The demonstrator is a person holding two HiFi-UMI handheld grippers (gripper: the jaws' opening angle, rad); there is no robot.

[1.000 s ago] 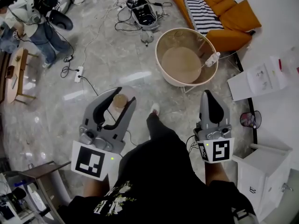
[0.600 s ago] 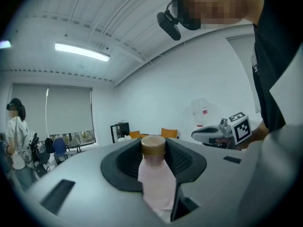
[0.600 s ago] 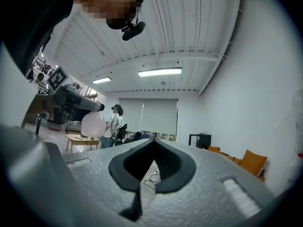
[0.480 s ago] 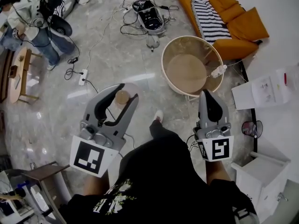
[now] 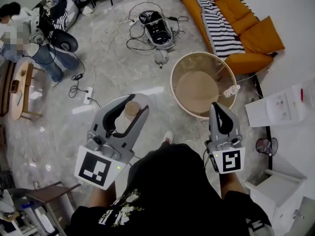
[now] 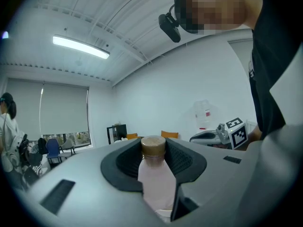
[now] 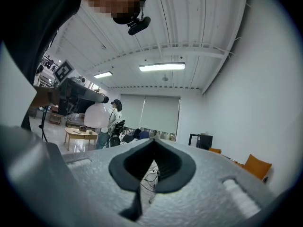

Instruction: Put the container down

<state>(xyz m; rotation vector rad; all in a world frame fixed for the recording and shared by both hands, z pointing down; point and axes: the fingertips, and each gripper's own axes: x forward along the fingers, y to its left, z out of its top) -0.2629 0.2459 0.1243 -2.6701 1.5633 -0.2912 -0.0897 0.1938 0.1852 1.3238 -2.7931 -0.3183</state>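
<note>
The container is a pale pink bottle (image 6: 156, 178) with a brown cap (image 5: 131, 108). It stands upright between the jaws of my left gripper (image 5: 132, 104), which is shut on its neck and body; the same grip fills the left gripper view (image 6: 154, 143). My right gripper (image 5: 219, 108) is held level at the right with its jaws shut and nothing in them, and the right gripper view (image 7: 154, 143) shows the tips meeting. Both grippers hang in the air above the marble floor, just short of a round beige table (image 5: 183, 100).
A small clear bottle (image 5: 230, 90) lies on the round table's right rim. Behind it stands an orange sofa (image 5: 251, 21) with a striped blanket. A device with cables (image 5: 157, 26) and a power strip (image 5: 87, 95) lie on the floor. A person (image 5: 42, 50) stands far left. A white cabinet (image 5: 278, 104) is at the right.
Both grippers have travelled forward across the floor with the person. The round table now lies closer to the right gripper's tip. The bottle stays in the left gripper.
</note>
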